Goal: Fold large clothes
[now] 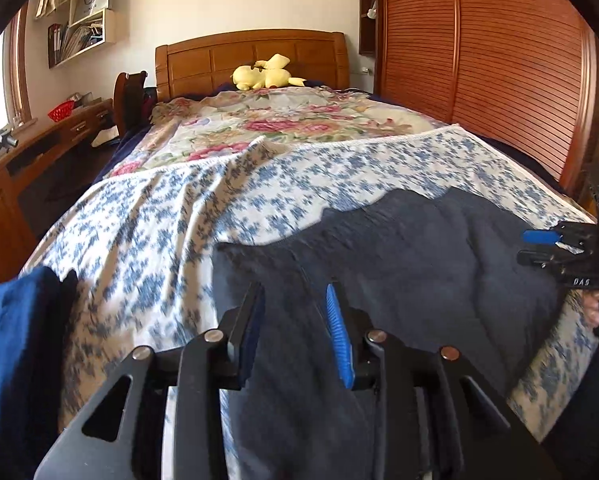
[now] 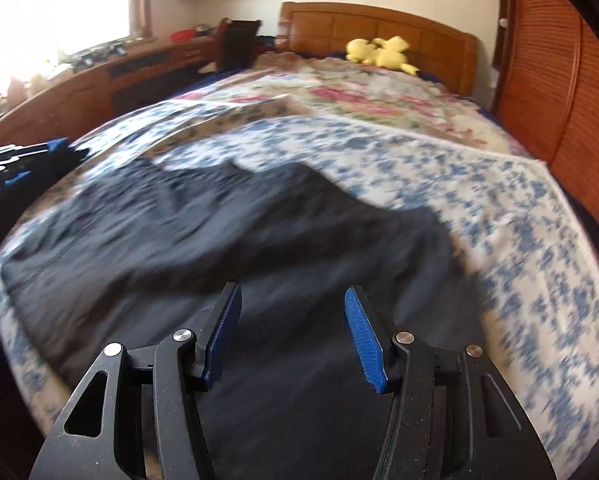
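A large dark grey-navy garment [image 1: 399, 264] lies spread on the blue-flowered sheet [image 1: 147, 240] at the foot of the bed; it also shows in the right wrist view [image 2: 227, 232]. My left gripper [image 1: 295, 292] is open, its blue-padded fingers just above the garment's near left part. My right gripper [image 2: 293, 294] is open over the garment's near right part, holding nothing. The right gripper shows at the right edge of the left wrist view [image 1: 555, 248]. The left gripper shows at the left edge of the right wrist view [image 2: 15, 168].
A blue cloth [image 1: 15, 336] lies at the bed's left edge. A yellow plush toy [image 1: 265, 74] sits by the wooden headboard [image 1: 251, 56] on a pink-flowered cover [image 1: 283, 120]. A wooden wardrobe [image 1: 479, 60] stands right, a desk [image 1: 39, 152] left.
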A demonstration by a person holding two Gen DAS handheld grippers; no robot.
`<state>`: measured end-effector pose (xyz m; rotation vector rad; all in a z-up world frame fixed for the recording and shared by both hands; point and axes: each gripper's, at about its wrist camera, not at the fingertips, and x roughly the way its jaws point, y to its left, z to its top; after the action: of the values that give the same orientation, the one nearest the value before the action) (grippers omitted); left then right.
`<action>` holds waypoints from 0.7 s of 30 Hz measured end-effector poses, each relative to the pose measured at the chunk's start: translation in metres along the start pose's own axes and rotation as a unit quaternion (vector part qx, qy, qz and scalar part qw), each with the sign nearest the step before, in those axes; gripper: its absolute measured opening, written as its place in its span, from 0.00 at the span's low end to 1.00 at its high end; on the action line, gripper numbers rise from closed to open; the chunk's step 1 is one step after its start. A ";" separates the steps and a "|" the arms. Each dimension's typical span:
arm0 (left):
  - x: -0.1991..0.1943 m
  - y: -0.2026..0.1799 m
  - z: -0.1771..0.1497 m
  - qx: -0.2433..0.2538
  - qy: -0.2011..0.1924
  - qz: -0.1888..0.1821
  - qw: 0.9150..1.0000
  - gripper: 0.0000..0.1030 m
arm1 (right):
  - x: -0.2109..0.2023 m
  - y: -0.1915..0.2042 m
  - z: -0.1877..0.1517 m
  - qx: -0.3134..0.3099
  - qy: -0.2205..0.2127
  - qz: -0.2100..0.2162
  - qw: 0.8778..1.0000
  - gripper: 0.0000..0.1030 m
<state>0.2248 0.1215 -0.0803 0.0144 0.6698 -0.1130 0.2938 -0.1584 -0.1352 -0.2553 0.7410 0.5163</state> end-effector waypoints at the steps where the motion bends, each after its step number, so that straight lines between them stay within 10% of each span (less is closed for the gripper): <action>1: -0.004 -0.004 -0.006 -0.001 0.000 -0.001 1.000 0.30 | -0.002 0.006 -0.005 0.001 -0.002 0.009 1.000 0.53; 21: -0.052 -0.041 -0.094 -0.040 0.001 0.029 0.999 0.33 | 0.014 0.051 -0.059 -0.036 0.022 0.041 0.998 0.54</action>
<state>0.1215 0.0911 -0.1208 -0.0425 0.6756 -0.0309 0.2419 -0.1334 -0.1893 -0.3057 0.7780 0.6172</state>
